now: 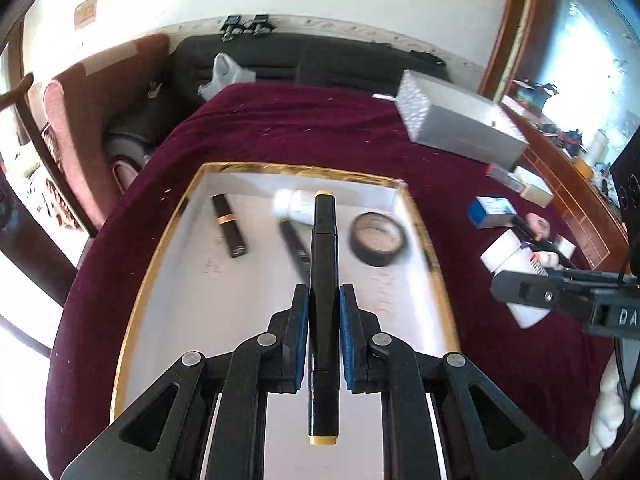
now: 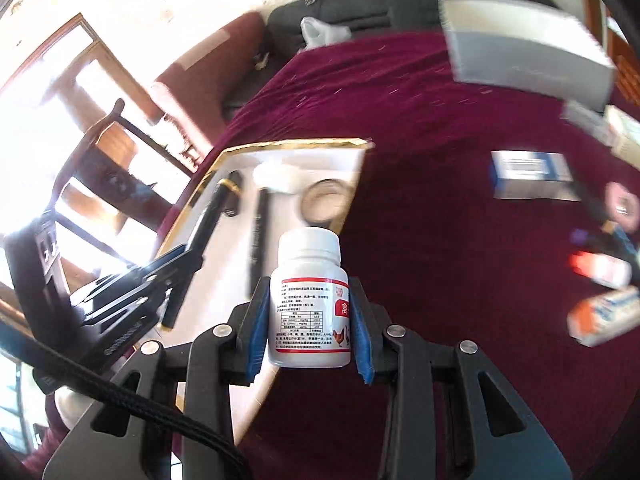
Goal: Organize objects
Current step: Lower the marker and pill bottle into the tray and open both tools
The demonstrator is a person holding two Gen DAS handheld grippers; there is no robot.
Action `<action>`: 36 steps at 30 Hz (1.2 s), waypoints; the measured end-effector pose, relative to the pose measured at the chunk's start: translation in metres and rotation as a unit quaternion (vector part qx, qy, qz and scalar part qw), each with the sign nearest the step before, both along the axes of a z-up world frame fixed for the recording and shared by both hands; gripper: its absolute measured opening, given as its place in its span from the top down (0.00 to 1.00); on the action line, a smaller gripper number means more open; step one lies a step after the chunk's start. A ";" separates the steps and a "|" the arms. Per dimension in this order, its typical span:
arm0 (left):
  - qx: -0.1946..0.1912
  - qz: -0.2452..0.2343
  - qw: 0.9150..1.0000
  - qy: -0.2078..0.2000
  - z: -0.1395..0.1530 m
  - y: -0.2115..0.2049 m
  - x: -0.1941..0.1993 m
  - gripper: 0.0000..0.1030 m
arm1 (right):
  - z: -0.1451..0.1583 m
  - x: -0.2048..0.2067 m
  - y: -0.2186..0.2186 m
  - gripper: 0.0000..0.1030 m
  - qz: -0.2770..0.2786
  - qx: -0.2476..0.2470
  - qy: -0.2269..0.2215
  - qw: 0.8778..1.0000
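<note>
My left gripper (image 1: pixel 324 296) is shut on a black marker with gold ends (image 1: pixel 323 264), held above a white tray with a gold rim (image 1: pixel 168 240). In the tray lie a black lipstick tube (image 1: pixel 229 225), a black pen (image 1: pixel 295 249), a white bottle (image 1: pixel 294 206) and a roll of black tape (image 1: pixel 378 239). My right gripper (image 2: pixel 310 300) is shut on a white pill bottle with a red-edged label (image 2: pixel 309 300), held over the tray's right edge (image 2: pixel 352 196). The left gripper with its marker (image 2: pixel 208 216) shows in the right wrist view.
The tray sits on a dark red cloth (image 1: pixel 280 132). A grey box (image 1: pixel 460 124) lies at the back right. A blue and white box (image 1: pixel 490 211), small boxes and bottles (image 2: pixel 604 312) lie to the right. A black sofa (image 1: pixel 304 60) stands behind.
</note>
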State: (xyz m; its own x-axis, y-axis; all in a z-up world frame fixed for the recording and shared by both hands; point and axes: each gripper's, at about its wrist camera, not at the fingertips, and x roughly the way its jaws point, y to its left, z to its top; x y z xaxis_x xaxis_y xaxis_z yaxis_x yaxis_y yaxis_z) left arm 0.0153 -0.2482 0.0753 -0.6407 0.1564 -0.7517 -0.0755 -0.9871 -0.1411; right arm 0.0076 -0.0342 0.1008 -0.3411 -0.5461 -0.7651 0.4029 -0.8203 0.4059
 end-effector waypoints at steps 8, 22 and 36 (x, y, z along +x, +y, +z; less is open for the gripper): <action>0.018 0.026 0.998 -0.062 -0.036 -0.038 -0.036 0.89 | -0.038 -0.031 -0.074 0.67 0.017 0.028 -0.039 0.999; 0.044 0.028 0.994 -0.100 -0.053 -0.047 -0.054 0.89 | -0.062 -0.062 -0.104 0.67 0.004 0.087 -0.041 0.995; 0.064 0.062 0.994 -0.067 -0.030 -0.050 -0.037 0.60 | -0.054 -0.053 -0.091 0.57 -0.009 0.064 -0.027 0.998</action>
